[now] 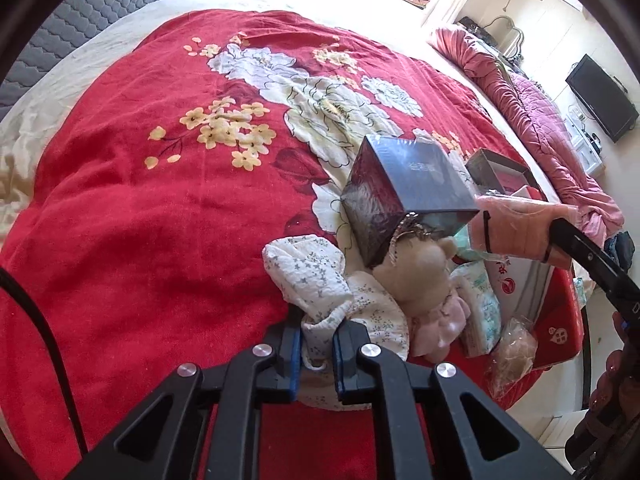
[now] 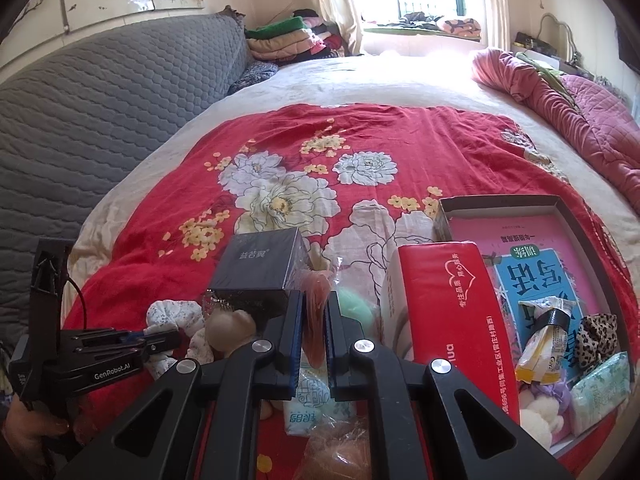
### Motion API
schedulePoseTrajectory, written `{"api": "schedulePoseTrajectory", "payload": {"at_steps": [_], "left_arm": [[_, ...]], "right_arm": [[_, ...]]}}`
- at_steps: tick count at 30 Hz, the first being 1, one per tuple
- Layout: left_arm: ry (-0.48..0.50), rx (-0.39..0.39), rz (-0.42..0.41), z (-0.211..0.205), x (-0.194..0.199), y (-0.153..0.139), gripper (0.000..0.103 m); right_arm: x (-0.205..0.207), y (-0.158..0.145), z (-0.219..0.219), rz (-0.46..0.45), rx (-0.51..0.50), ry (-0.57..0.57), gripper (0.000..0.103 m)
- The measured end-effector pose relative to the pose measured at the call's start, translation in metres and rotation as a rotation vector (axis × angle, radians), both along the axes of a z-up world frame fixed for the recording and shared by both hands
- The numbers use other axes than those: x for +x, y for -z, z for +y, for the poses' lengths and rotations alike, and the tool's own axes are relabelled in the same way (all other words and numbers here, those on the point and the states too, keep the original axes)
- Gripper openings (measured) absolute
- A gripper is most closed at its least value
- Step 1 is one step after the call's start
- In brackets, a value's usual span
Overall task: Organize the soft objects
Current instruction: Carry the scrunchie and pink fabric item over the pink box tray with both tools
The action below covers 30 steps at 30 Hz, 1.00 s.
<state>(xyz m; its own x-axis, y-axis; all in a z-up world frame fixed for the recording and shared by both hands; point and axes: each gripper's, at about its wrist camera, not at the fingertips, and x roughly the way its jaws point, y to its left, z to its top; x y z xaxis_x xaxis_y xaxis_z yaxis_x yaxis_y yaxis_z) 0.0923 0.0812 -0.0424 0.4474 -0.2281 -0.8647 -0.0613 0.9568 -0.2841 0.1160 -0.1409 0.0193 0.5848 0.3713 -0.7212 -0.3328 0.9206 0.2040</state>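
Left wrist view: the left gripper (image 1: 317, 334) sits at the bottom centre, its jaws clamped on a bunched fold of white floral cloth (image 1: 308, 276). That cloth lies on a red floral blanket (image 1: 140, 208) that fills most of the frame. Just right of the cloth rests a beige plush toy (image 1: 416, 268), with a pink soft item (image 1: 440, 324) below it and a dark glossy box (image 1: 400, 192) tilted against its upper side. At the right, the right gripper (image 1: 550, 240) reaches in from the lower right edge and holds a peach-pink cloth (image 1: 516, 228) above a red and white tissue pack (image 1: 516, 284).

Right wrist view: the right gripper (image 2: 314, 334) occupies the bottom centre with its jaws pressed together on a thin peach-pink strip of the same cloth (image 2: 316, 300). A tissue packet with blue print (image 2: 312, 404) lies below the jaws. The dark box (image 2: 260, 268) stands left of centre, the plush toy (image 2: 232, 328) beneath it. At lower left, the left gripper (image 2: 168, 338) points toward the floral cloth (image 2: 176, 312). The red tissue pack (image 2: 452, 320) stands right of centre, beside an open shallow cardboard box (image 2: 500, 202) holding small items, among them a leopard-print scrunchie (image 2: 596, 336).
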Motion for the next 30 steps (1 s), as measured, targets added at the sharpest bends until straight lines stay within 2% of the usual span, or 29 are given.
{"api": "schedulePoseTrajectory", "payload": {"at_steps": [13, 22, 30], "left_arm": [[0.044, 0.02, -0.167, -0.024, -0.015, -0.082, 0.012], [0.086, 0.018, -0.227, -0.052, -0.024, -0.112, 0.012], [0.126, 0.038, -0.246, -0.078, -0.029, -0.126, 0.012]], "right_arm": [[-0.021, -0.024, -0.011, -0.048, 0.016, -0.008, 0.01], [-0.034, -0.046, -0.032, -0.096, 0.035, 0.03, 0.01], [-0.046, -0.06, -0.056, -0.13, 0.026, 0.073, 0.01]]}}
